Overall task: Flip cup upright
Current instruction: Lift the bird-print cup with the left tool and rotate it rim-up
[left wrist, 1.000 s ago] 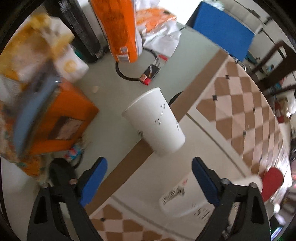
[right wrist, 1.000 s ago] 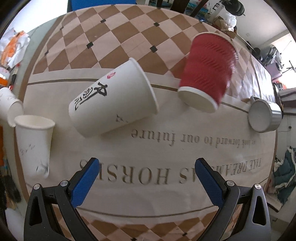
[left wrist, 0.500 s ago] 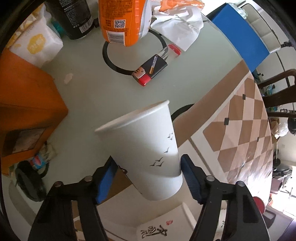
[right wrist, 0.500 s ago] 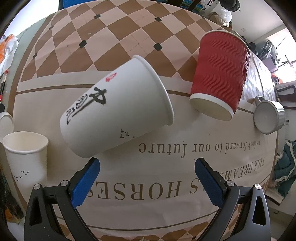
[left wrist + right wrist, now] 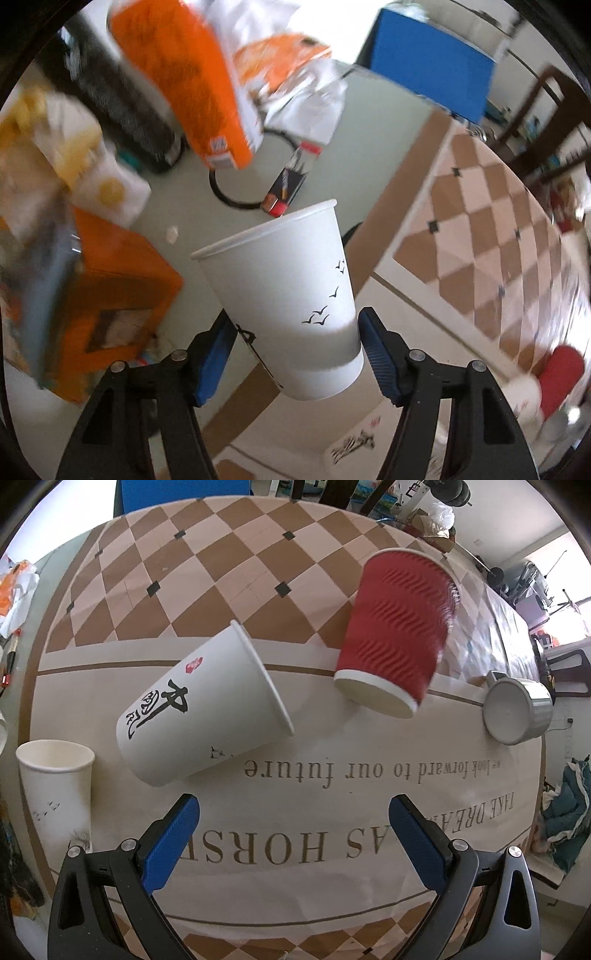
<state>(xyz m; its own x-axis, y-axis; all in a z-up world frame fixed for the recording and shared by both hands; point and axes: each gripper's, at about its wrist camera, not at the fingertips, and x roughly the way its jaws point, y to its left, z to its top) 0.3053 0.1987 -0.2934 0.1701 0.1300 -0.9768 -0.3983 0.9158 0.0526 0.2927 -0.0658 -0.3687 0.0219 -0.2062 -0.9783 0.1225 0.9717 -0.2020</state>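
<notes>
My left gripper is shut on a white paper cup with small black birds. It holds the cup mouth-up and slightly tilted, above the table. In the right wrist view a white cup with black calligraphy lies on its side on the tablecloth. A red ribbed cup lies tipped beside it. A second white bird cup stands upright at the left. My right gripper is open and empty, just in front of the calligraphy cup.
A steel cup lies on its side at the right. Orange boxes, an orange bag, a dark bottle, a lighter and tissues crowd the green tabletop behind the held cup. A blue chair stands beyond.
My left gripper has closed on the bird cup and lifted it. The left wrist view has swung and blurred. My right gripper has moved slightly nearer the calligraphy cup.
</notes>
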